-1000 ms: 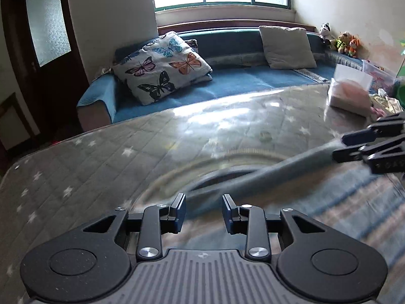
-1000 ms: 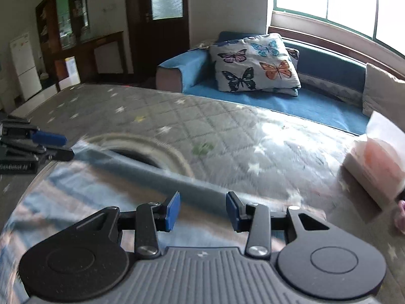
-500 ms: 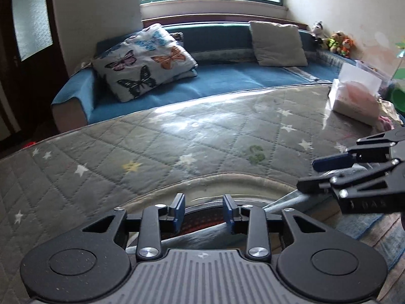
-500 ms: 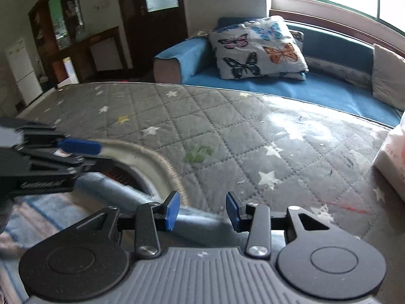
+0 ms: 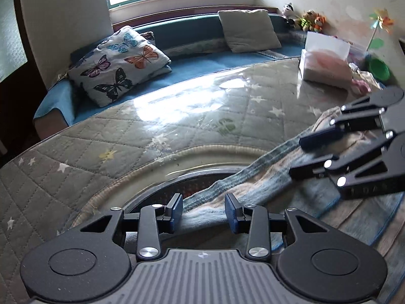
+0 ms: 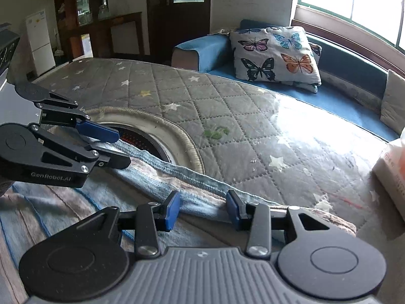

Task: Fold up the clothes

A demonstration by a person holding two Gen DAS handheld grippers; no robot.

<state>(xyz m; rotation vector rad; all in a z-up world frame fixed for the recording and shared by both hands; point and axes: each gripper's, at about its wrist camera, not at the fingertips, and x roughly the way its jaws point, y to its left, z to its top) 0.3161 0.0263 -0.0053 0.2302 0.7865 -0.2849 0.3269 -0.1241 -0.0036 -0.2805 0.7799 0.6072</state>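
Observation:
A blue, pink and brown striped garment (image 5: 253, 185) (image 6: 177, 174) lies on the quilted table top, its ribbed blue hem running across both views. My left gripper (image 5: 203, 212) is open, low over the cloth, with the hem lying between its blue fingers. My right gripper (image 6: 202, 209) is open in the same way further along the hem. Each gripper shows in the other's view: the right gripper (image 5: 307, 155) on the right, the left gripper (image 6: 119, 147) on the left. Neither one pinches the cloth.
The grey star-quilted table cover (image 5: 126, 131) has a round rimmed opening (image 6: 141, 139) partly under the garment. A white and pink tissue pack (image 5: 326, 65) and a green bowl (image 5: 378, 68) stand at the far right. A blue sofa with a butterfly pillow (image 6: 276, 50) lies beyond.
Both grippers have come down onto the garment's hem, which now sits between their fingers. The cloth, blurred a second ago, lies still. Both stay open.

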